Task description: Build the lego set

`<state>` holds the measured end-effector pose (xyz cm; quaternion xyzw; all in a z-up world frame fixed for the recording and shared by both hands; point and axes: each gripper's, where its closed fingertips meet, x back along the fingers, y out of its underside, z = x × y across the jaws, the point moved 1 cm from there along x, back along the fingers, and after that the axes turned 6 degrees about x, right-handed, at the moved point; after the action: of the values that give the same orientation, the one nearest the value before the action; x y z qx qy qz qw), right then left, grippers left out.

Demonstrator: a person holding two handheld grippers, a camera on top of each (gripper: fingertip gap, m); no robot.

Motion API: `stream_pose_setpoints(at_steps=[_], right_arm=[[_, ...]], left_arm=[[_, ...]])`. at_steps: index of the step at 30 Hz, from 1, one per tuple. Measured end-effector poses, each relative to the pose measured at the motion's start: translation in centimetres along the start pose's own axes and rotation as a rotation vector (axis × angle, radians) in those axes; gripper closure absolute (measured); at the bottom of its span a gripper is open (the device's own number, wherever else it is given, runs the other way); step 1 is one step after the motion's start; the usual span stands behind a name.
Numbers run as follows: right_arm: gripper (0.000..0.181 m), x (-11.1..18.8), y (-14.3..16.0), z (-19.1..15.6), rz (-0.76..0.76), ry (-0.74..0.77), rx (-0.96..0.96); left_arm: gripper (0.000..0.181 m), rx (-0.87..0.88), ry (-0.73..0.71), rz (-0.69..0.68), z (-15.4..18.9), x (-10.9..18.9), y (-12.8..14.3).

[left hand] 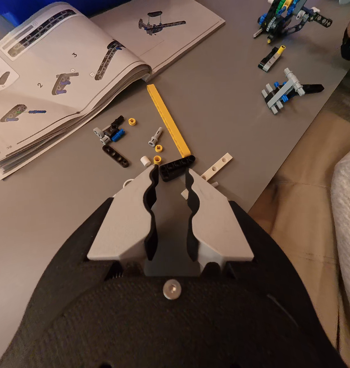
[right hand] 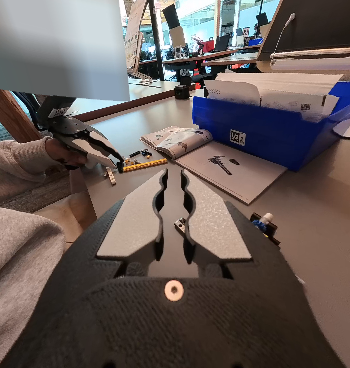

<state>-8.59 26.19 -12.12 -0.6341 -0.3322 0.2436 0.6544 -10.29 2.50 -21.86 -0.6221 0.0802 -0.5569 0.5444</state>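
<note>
The instruction booklet (left hand: 56, 83) and blue bin's tag (right hand: 237, 137) carry print (numerals, mostly).

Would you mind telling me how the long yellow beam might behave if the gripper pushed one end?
The long yellow plastic beam looks rigid, so it should not bend. Lying flat on the smooth grey table, it would probably slide and pivot, not roll.

free: table centre (left hand: 220, 83) | blocked: booklet (left hand: 50, 79), yellow beam (left hand: 168, 119)

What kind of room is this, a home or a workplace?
Most likely a shared office or lab. Rows of desks with laptops and office chairs stretch behind glass partitions, and a blue storage bin sits on the grey worktable.
</note>
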Motion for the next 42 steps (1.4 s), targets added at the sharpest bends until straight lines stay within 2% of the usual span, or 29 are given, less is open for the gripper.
stream_pose_setpoints(at_steps=[1,15,26,31,36,39,42], right_arm=[[0.170,0.0,0.0,0.0,0.000,-0.001,0.000],[0.170,0.0,-0.4,-0.7,0.017,-0.022,-0.010],[0.168,-0.1,-0.5,-1.3,0.012,-0.028,0.018],[0.164,-0.6,-0.9,-3.0,-0.002,-0.051,0.117],[0.162,-1.7,-1.4,-6.1,-0.008,-0.096,0.173],[0.156,-2.5,-1.8,-7.9,0.004,-0.157,0.057],[0.148,-3.6,-0.6,-10.0,-0.072,-0.287,-0.121]], left_arm=[[0.159,-0.005,0.000,-0.002,0.1,0.0,0.0],[0.162,0.043,0.039,0.046,0.1,0.6,-0.6],[0.163,0.104,0.096,0.174,1.4,1.4,-3.3],[0.163,0.133,0.157,0.236,3.1,1.6,-4.9],[0.163,0.013,0.128,0.299,5.2,1.6,-6.4],[0.163,-0.077,0.142,0.346,7.3,1.6,-7.3],[0.163,-0.189,0.173,0.372,10.0,1.6,-7.7]])
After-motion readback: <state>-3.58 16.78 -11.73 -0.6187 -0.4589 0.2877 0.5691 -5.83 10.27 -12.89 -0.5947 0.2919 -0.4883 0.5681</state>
